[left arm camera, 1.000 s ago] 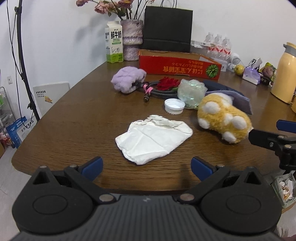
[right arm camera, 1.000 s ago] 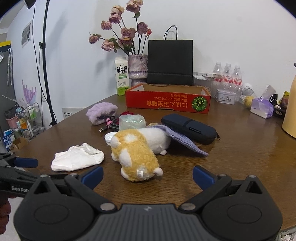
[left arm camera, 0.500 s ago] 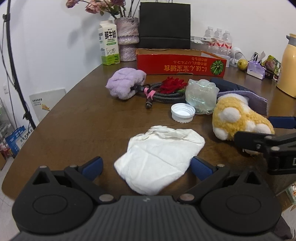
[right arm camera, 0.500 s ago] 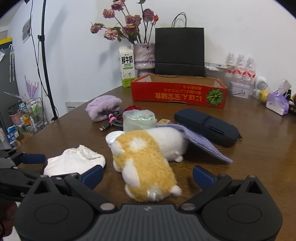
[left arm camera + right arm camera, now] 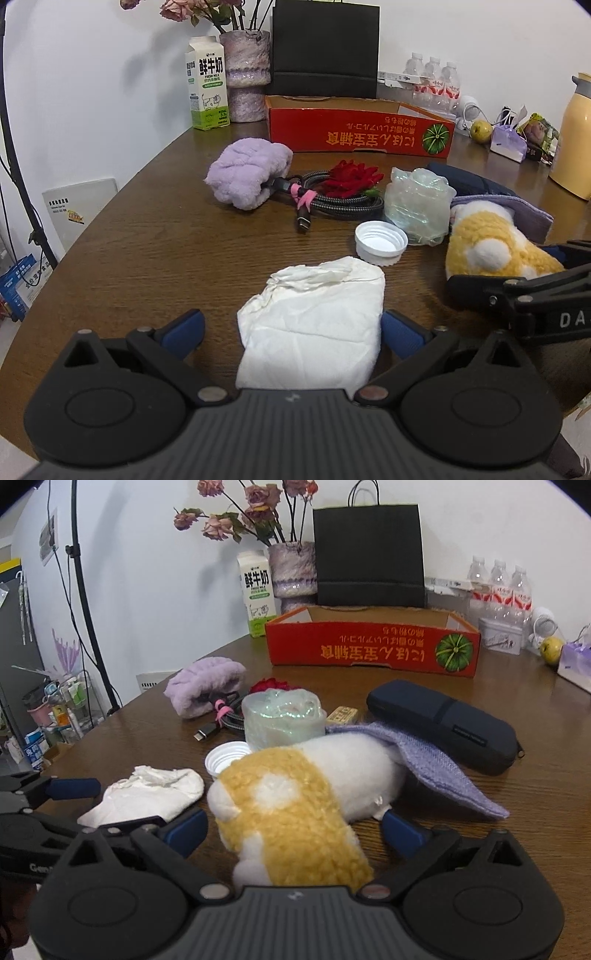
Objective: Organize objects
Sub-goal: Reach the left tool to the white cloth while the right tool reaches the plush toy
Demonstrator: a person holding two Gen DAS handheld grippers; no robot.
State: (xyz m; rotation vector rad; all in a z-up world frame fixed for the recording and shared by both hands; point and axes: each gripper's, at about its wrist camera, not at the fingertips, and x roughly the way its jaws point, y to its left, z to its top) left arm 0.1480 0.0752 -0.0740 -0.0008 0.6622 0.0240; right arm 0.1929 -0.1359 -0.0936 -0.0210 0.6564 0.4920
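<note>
A crumpled white cloth (image 5: 314,314) lies on the brown table (image 5: 147,251), its near half between the blue pads of my left gripper (image 5: 291,330), which stands open around it. A yellow and white plush toy (image 5: 295,805) lies between the pads of my right gripper (image 5: 295,829), whose jaws are closing; they still stand wide and I see no squeeze on the fur. The right gripper's finger (image 5: 517,291) crosses in front of the plush toy (image 5: 491,251) in the left wrist view. An open red cardboard box (image 5: 373,646) stands at the back.
Beyond the cloth lie a white bottle cap (image 5: 380,242), a crushed clear plastic container (image 5: 417,206), a coiled cable (image 5: 332,199), a red flower (image 5: 351,177) and a lilac fluffy band (image 5: 247,173). A dark case (image 5: 443,723) and purple cloth (image 5: 436,764) sit right. Milk carton (image 5: 207,96), vase, black bag behind.
Both grippers have moved forward and a little lower. The white cloth now sits between the left pads, and the plush toy fills the space between the right pads.
</note>
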